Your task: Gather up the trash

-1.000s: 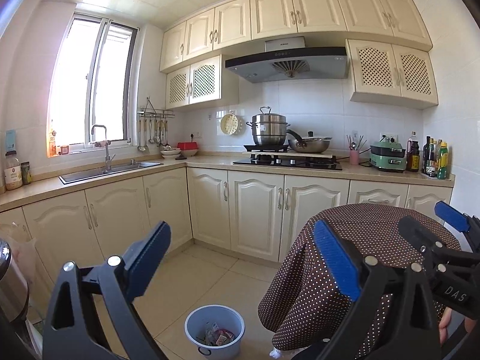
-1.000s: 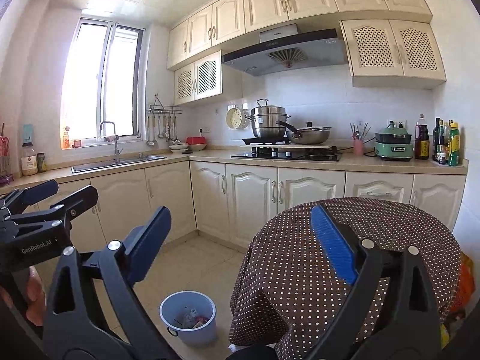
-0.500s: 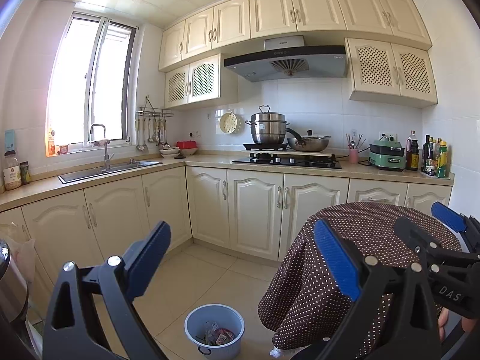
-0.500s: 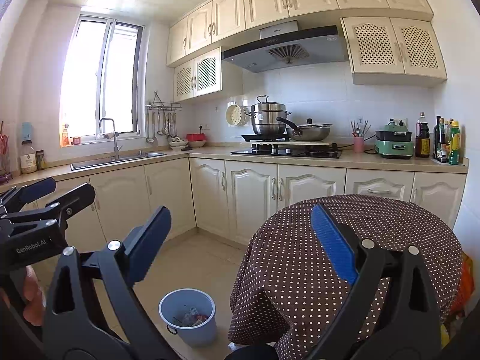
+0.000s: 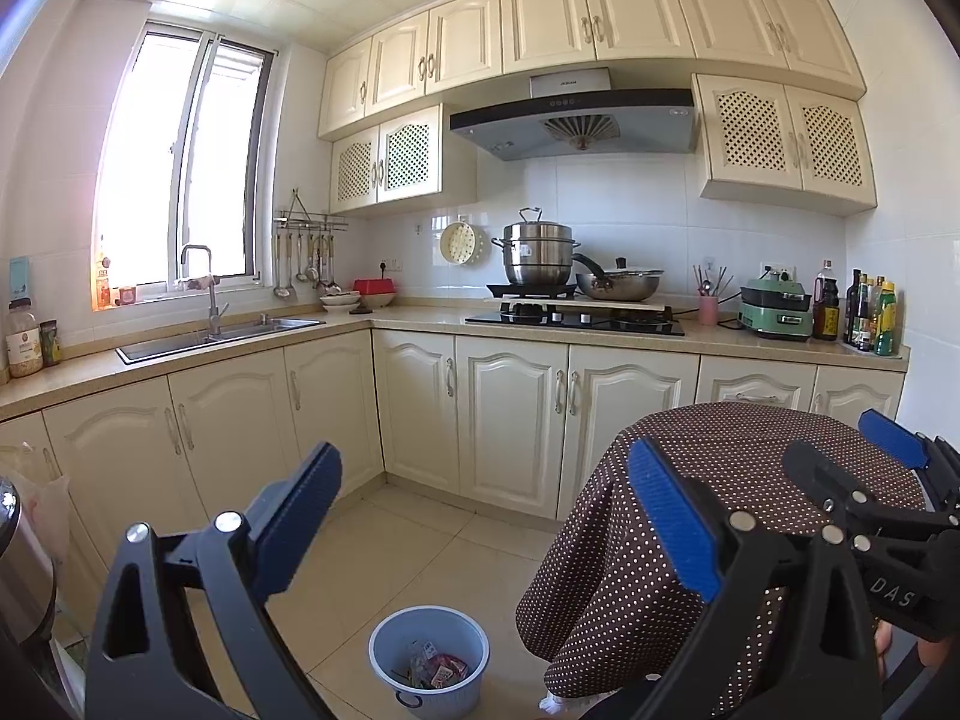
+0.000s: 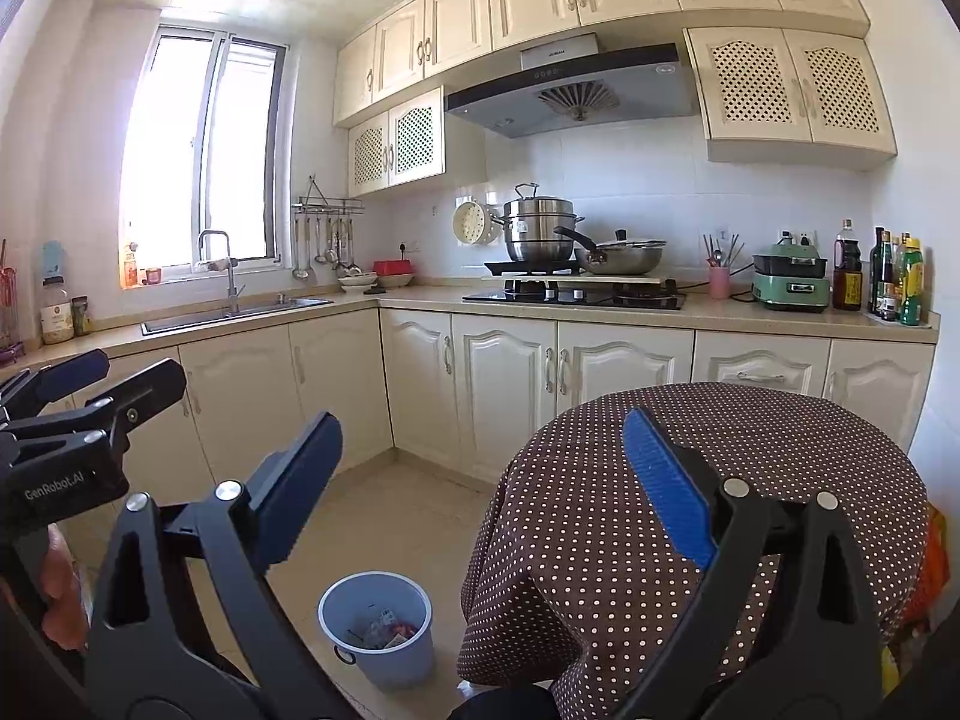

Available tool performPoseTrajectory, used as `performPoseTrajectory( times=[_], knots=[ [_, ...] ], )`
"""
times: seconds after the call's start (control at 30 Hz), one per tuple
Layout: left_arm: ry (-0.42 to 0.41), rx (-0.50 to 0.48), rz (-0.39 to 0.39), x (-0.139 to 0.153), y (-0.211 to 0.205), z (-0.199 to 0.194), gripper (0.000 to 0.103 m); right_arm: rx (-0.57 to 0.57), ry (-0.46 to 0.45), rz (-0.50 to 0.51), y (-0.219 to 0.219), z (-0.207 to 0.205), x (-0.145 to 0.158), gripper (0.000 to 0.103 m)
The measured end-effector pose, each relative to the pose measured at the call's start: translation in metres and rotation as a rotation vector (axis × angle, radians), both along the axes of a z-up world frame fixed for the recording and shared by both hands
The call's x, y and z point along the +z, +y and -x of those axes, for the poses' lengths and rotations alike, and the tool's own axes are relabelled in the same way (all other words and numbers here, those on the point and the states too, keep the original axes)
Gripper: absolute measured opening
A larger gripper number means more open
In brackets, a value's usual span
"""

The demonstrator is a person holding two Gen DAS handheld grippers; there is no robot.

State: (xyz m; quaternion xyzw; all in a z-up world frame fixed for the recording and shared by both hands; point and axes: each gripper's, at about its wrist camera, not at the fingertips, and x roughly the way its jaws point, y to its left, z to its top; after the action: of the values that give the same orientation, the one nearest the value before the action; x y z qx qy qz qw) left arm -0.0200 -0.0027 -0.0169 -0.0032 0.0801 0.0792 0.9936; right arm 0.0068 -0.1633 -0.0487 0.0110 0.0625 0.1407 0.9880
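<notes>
A light blue bin (image 5: 428, 660) stands on the tiled floor left of the round table; it holds several colourful wrappers (image 5: 433, 667). It also shows in the right wrist view (image 6: 377, 624). My left gripper (image 5: 483, 498) is open and empty, held high above the bin. My right gripper (image 6: 480, 474) is open and empty, level with the table's top. Each gripper appears in the other's view: the right one (image 5: 864, 468) at the right edge, the left one (image 6: 90, 384) at the left edge.
A round table with a brown polka-dot cloth (image 6: 708, 480) stands on the right. Cream cabinets (image 5: 510, 414) line the far and left walls, with a sink (image 5: 216, 336), a stove with pots (image 5: 570, 312) and bottles (image 5: 870, 318). A steel bin (image 5: 18, 570) stands at the far left.
Both views have shifted very slightly; the right gripper sits a little lower in the left wrist view. Both grippers stay open and empty.
</notes>
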Motion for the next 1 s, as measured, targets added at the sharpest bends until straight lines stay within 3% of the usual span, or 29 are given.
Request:
performPoseTrajectory(
  times=[1.0],
  knots=[
    [0.012,0.005,0.006,-0.0044,0.0039,-0.0045,0.095,0.006,0.011,0.006,-0.0005,-0.0004,-0.0062,0.093]
  ],
)
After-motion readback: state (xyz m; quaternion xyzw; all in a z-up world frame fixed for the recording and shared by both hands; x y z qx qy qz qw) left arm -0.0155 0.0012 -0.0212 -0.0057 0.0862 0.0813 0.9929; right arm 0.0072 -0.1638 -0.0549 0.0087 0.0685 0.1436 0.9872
